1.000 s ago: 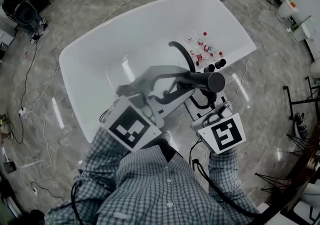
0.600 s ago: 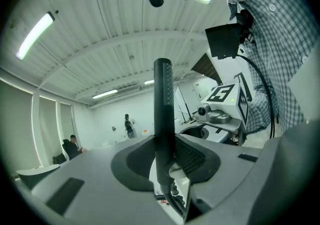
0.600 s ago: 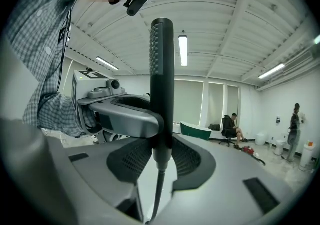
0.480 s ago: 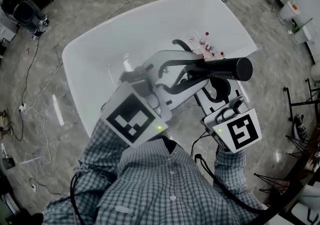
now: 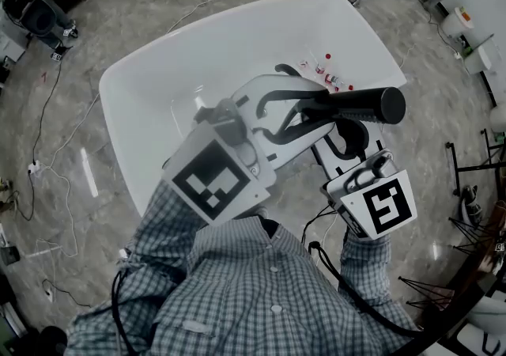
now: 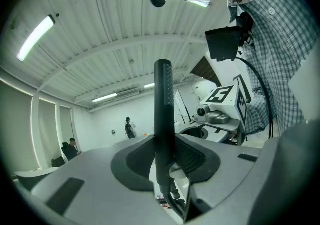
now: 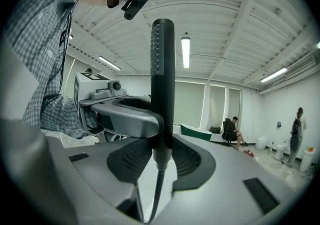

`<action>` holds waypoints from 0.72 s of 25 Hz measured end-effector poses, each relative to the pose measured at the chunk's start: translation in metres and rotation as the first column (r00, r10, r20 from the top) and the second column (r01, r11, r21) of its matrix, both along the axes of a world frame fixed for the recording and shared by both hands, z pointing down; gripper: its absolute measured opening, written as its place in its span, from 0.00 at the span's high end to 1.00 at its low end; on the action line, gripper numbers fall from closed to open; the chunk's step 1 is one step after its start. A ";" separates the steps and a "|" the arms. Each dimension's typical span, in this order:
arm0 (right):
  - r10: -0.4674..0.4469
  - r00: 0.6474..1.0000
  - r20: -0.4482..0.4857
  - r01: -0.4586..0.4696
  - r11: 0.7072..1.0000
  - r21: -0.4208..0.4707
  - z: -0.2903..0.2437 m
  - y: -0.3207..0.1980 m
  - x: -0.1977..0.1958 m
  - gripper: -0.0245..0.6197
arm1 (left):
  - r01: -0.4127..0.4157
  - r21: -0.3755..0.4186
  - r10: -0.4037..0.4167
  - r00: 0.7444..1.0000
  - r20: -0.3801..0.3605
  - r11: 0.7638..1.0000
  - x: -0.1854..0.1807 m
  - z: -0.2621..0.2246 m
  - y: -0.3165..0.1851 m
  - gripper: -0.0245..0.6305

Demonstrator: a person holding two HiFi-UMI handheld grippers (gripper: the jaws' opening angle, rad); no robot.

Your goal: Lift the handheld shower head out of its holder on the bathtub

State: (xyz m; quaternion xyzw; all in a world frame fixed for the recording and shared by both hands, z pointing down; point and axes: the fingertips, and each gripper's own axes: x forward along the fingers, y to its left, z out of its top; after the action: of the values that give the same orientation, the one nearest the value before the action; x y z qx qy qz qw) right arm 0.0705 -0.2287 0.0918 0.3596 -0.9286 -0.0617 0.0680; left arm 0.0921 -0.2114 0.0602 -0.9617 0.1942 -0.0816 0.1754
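Note:
The black stick-shaped shower head [image 5: 352, 105] hangs lifted above the white bathtub [image 5: 158, 85], lying across the head view. My left gripper [image 5: 304, 109] reaches in from the left and is shut on its shaft. My right gripper [image 5: 344, 137] comes up from below right and is also shut on it. In the left gripper view the shower head [image 6: 163, 114] stands upright between the pads of the left gripper [image 6: 162, 161]. In the right gripper view the shower head [image 7: 163, 84] is clamped in the right gripper [image 7: 162, 156], with its hose [image 7: 155, 194] trailing down. The holder is hidden behind the grippers.
A black curved spout [image 5: 288, 76] and several small bottles [image 5: 324, 73] sit on the tub's right rim. Cables [image 5: 47, 109] run over the marble floor, and a black stand [image 5: 474, 164] is at the right. People [image 7: 232, 129] are far off in the room.
Both grippers have risen with the shower head between them. In the head view it has come closer and shifted right, off the tub's rim.

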 end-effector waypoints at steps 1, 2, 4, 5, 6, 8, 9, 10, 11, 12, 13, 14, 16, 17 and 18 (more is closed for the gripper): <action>-0.002 1.000 -0.002 0.002 1.000 -0.005 0.001 0.000 0.001 0.77 | 0.000 -0.002 0.000 1.000 0.000 1.000 0.000 0.001 0.000 0.77; -0.005 1.000 -0.009 0.005 1.000 -0.009 0.003 0.000 0.001 0.77 | 0.001 -0.004 -0.001 1.000 0.002 1.000 0.000 0.001 -0.001 0.77; -0.012 1.000 -0.017 0.012 1.000 -0.012 0.004 0.000 0.001 0.77 | 0.003 -0.008 -0.003 1.000 0.005 1.000 0.000 0.002 -0.001 0.77; -0.014 1.000 -0.018 0.014 1.000 -0.013 0.003 0.001 0.001 0.77 | 0.003 -0.009 -0.003 1.000 0.005 1.000 0.000 0.002 -0.001 0.77; -0.014 1.000 -0.019 0.013 1.000 -0.014 0.003 0.001 0.000 0.77 | 0.003 -0.008 -0.003 1.000 0.003 1.000 0.000 0.001 0.000 0.77; -0.009 1.000 -0.017 0.008 1.000 -0.019 0.004 0.000 0.001 0.77 | 0.002 -0.008 -0.002 1.000 0.001 1.000 0.000 0.000 -0.001 0.77; -0.007 1.000 -0.017 0.007 1.000 -0.021 0.005 0.000 0.002 0.77 | 0.003 -0.007 -0.003 1.000 0.001 1.000 0.000 0.001 -0.001 0.77; -0.008 1.000 -0.019 0.008 1.000 -0.020 0.005 0.000 0.001 0.77 | 0.005 -0.007 -0.005 1.000 0.003 1.000 0.000 0.001 -0.001 0.77; -0.011 1.000 -0.022 0.010 1.000 -0.017 0.005 0.000 0.001 0.77 | 0.006 -0.006 -0.006 1.000 0.004 1.000 0.000 0.002 -0.001 0.77; -0.012 1.000 -0.024 0.012 1.000 -0.013 0.005 0.000 0.001 0.77 | 0.007 -0.004 -0.007 1.000 0.005 1.000 0.000 0.003 -0.001 0.77; -0.014 1.000 -0.024 0.013 1.000 -0.010 0.005 -0.001 0.000 0.77 | 0.008 -0.004 -0.008 1.000 0.006 1.000 0.000 0.003 -0.001 0.77; -0.015 1.000 -0.022 0.015 1.000 -0.009 0.005 -0.001 0.000 0.77 | 0.008 -0.005 -0.008 1.000 0.007 1.000 0.000 0.003 -0.001 0.77; -0.017 1.000 -0.021 0.017 1.000 -0.014 0.005 0.000 0.000 0.77 | 0.008 -0.008 -0.008 1.000 0.008 1.000 0.000 0.004 -0.001 0.77; -0.017 1.000 -0.020 0.017 1.000 -0.016 0.005 -0.001 0.000 0.77 | 0.007 -0.009 -0.007 1.000 0.009 1.000 0.000 0.004 -0.001 0.77; -0.018 1.000 -0.019 0.018 1.000 -0.016 0.005 -0.001 0.000 0.77 | 0.007 -0.009 -0.007 1.000 0.009 1.000 0.000 0.004 -0.002 0.77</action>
State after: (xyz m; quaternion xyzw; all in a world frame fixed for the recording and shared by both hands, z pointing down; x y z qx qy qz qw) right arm 0.0703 -0.2292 0.0967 0.3500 -0.9316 -0.0584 0.0793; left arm 0.0924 -0.2129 0.0639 -0.9615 0.1962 -0.0874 0.1715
